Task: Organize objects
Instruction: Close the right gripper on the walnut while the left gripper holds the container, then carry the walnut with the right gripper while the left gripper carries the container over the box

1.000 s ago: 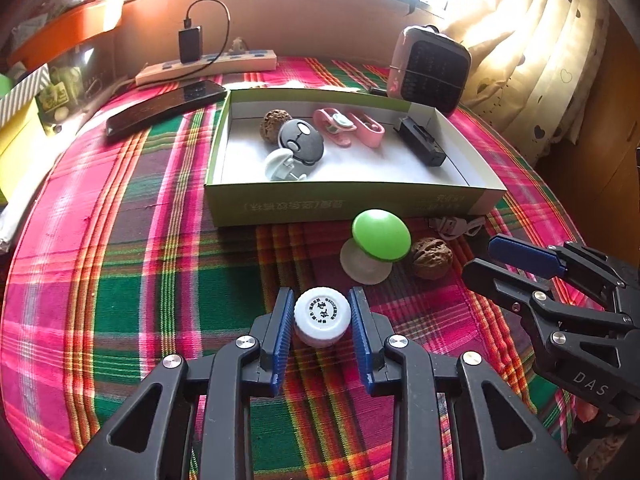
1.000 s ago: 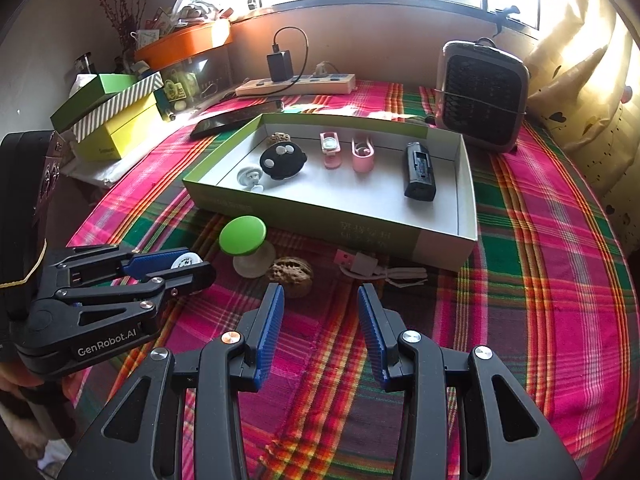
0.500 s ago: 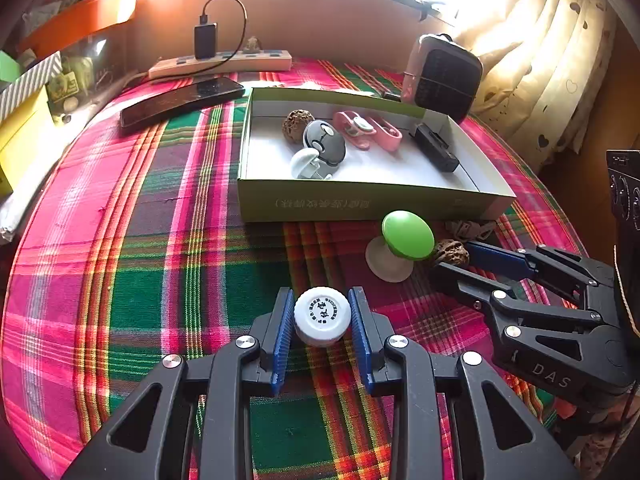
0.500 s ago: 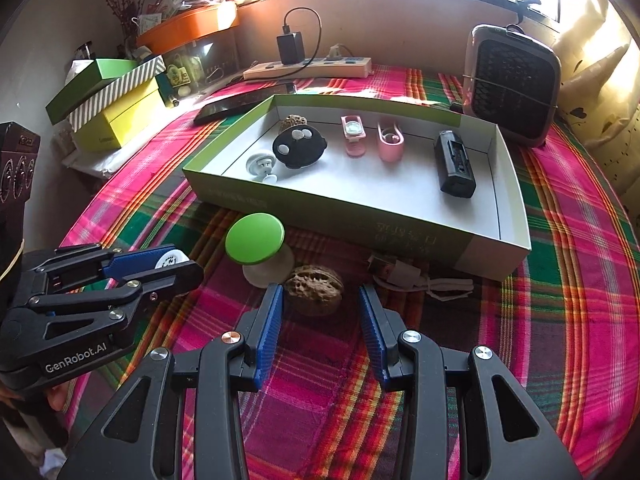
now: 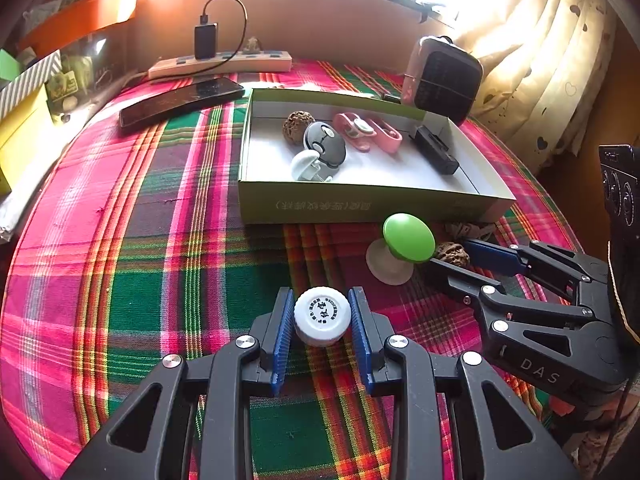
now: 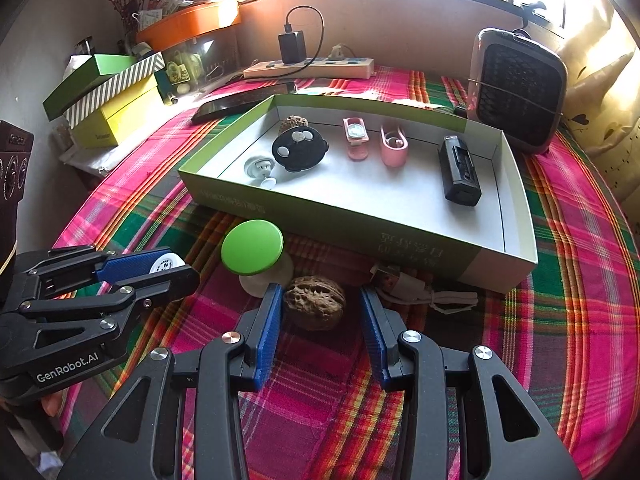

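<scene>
My left gripper [image 5: 322, 316] is shut on a small white bottle with a printed cap [image 5: 322, 315], above the plaid cloth; it also shows in the right wrist view [image 6: 165, 265]. My right gripper [image 6: 320, 312] is open, its blue pads on either side of a brown walnut [image 6: 315, 307] on the cloth, not touching it. The walnut [image 5: 452, 253] lies next to a green-topped mushroom-shaped object [image 6: 253, 246]. The green and white box [image 6: 516, 184] behind holds another walnut, a black round item, two pink clips and a black device.
A white cable [image 6: 424, 294] lies against the box's front wall. A small heater [image 6: 518, 88], a power strip [image 6: 310, 68], a phone [image 5: 180, 100] and stacked boxes [image 6: 108, 96] stand at the back and left of the table.
My right gripper has moved forward until the walnut lies between its open pads. My left gripper has kept hold of the white bottle and shifted left.
</scene>
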A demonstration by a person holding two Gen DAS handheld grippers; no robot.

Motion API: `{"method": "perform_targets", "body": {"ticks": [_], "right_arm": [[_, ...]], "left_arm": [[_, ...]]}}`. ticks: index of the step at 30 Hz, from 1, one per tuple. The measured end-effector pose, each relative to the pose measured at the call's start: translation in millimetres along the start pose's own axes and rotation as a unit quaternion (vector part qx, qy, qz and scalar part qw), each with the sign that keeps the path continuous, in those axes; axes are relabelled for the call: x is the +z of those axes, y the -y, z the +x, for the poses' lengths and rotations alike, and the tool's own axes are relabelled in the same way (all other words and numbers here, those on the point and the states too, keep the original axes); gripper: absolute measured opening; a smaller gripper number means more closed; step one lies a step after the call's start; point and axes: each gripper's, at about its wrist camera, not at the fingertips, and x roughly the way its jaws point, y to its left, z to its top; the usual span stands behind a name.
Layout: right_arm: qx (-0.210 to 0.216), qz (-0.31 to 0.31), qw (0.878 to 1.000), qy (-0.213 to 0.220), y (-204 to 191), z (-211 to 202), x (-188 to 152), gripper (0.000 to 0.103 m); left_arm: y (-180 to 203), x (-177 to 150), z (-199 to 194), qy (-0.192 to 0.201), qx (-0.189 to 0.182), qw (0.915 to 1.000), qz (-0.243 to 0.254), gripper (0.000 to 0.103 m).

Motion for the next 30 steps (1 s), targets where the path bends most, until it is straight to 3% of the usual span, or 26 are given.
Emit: {"method": "perform_targets", "body": {"ticks": [3,5,30], "right_arm": [[0.0,0.0,1.0,0.0,-0.1,-0.3,-0.2,0.039],[0.0,0.0,1.0,0.0,0.2,-0.2,-0.1,0.032],[0.006,0.004,1.0,-0.001,3.0,-1.7,-0.5,0.032]], "left_arm": [[0.3,0.0,0.1,0.0,0.0,1.0,-0.001,0.026],[0.9,0.0,0.2,0.0,0.001,1.0,0.0,0.026],[-0.1,1.6,0.6,-0.003,0.001,1.0,0.001,0.026]]}}
